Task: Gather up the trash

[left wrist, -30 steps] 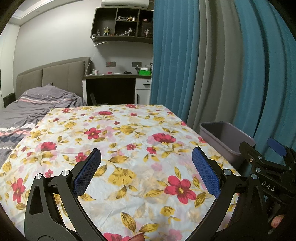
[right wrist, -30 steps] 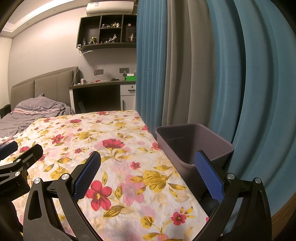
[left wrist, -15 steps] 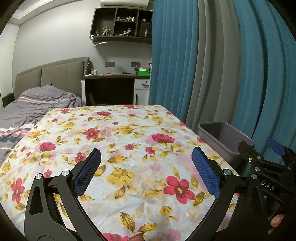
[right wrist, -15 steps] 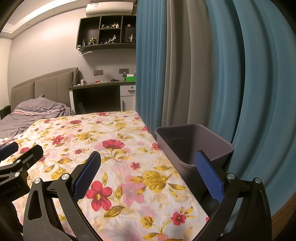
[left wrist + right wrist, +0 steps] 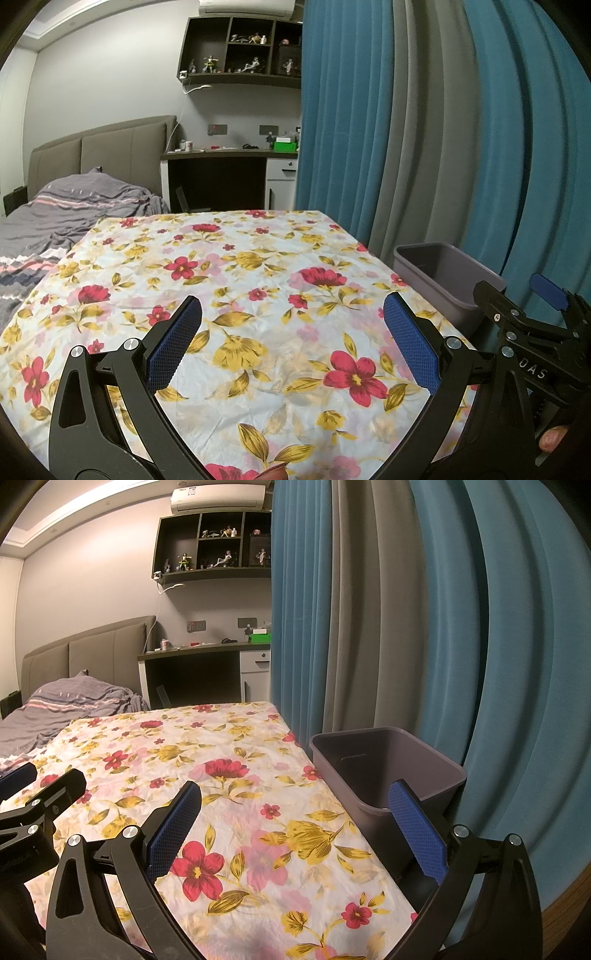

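Left gripper (image 5: pixel 291 339): held above the floral tablecloth, its blue-padded fingers (image 5: pixel 173 343) spread wide with nothing between them; only cloth shows in the gap.
Right gripper (image 5: pixel 295 823): also spread wide and empty, its right finger in front of the bin's near wall, its left finger over the cloth. In the left wrist view it appears at the right edge (image 5: pixel 532 314), just beside the left gripper.
Trash bin (image 5: pixel 384 768): a grey-purple plastic tub standing off the table's right edge, against the curtain; the part of its inside that shows holds nothing. In the left wrist view it sits beyond the right gripper (image 5: pixel 443 273).
Trash: no loose piece can be made out on the cloth in either view.
Tablecloth (image 5: pixel 240 280): white with red and yellow flowers, lightly creased, covering the whole table top.
Curtain (image 5: pixel 369 609): teal and grey panels hanging behind the bin.
Bed (image 5: pixel 74 206): left of the table, with a rumpled grey striped cover and a padded headboard.
Desk (image 5: pixel 221 173): at the far wall, small items on top, a shelf of figurines (image 5: pixel 240 51) above it.
Person: a fingertip (image 5: pixel 552 437) shows at the lower right of the left wrist view.
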Action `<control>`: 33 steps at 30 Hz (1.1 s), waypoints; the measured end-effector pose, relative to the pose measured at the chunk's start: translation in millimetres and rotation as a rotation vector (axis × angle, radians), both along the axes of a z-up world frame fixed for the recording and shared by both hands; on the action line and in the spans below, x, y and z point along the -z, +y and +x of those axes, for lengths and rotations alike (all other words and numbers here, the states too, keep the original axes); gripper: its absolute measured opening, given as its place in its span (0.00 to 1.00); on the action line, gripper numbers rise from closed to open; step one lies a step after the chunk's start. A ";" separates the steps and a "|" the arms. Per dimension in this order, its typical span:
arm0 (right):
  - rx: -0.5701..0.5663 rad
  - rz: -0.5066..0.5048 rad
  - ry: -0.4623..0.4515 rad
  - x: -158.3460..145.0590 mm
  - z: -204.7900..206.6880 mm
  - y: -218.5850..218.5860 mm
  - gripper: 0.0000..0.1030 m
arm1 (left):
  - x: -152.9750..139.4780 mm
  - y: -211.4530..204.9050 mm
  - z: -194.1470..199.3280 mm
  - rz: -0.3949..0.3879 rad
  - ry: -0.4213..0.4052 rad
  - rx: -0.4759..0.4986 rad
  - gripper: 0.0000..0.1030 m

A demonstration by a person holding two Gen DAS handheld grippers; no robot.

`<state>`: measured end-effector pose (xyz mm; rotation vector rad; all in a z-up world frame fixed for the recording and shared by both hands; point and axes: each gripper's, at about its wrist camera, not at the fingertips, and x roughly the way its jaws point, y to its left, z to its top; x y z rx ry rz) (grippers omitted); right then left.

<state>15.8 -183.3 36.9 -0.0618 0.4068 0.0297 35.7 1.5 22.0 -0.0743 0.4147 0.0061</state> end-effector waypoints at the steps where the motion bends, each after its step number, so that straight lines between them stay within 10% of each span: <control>1: 0.000 0.000 0.001 0.2 0.2 -0.4 0.94 | 0.2 0.9 -0.2 0.000 0.000 0.000 0.94; 33: 0.002 0.004 -0.006 -1.3 0.5 -0.2 0.95 | -0.3 -0.4 0.1 0.001 -0.002 0.002 0.94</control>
